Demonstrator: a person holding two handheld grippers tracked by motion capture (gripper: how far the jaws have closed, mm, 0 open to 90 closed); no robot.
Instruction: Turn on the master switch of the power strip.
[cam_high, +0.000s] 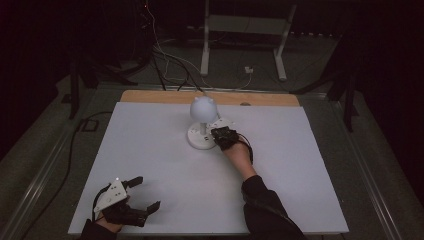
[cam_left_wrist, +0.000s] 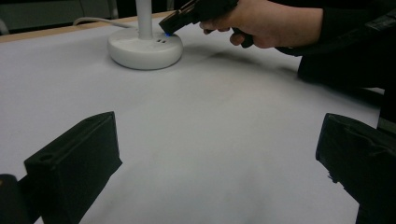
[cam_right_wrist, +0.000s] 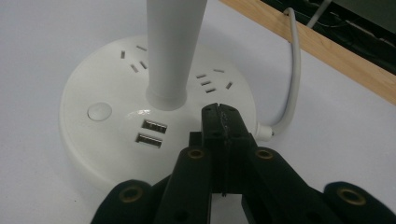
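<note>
A white desk lamp stands at the middle back of the table, with a round head (cam_high: 202, 107) and a flat round base (cam_high: 199, 139). In the right gripper view the base (cam_right_wrist: 93, 84) carries socket slots, two USB ports (cam_right_wrist: 152, 133) and a round button (cam_right_wrist: 99, 111), and the stem (cam_right_wrist: 175, 51) rises from its middle. My right gripper (cam_right_wrist: 219, 111) is shut, with nothing between its jaws. Its tips sit over the base's top, just right of the USB ports; I cannot tell whether they touch it. My left gripper (cam_high: 149, 192) rests open at the table's near left corner.
A white sheet (cam_high: 150, 150) covers the table, with a wooden strip (cam_high: 210, 97) along its far edge. The lamp's white cable (cam_right_wrist: 294, 79) runs off over that strip. Beyond the table stand a metal frame (cam_high: 242, 30) and loose floor cables. In the left gripper view, the right hand (cam_left_wrist: 261, 23) is by the base (cam_left_wrist: 144, 46).
</note>
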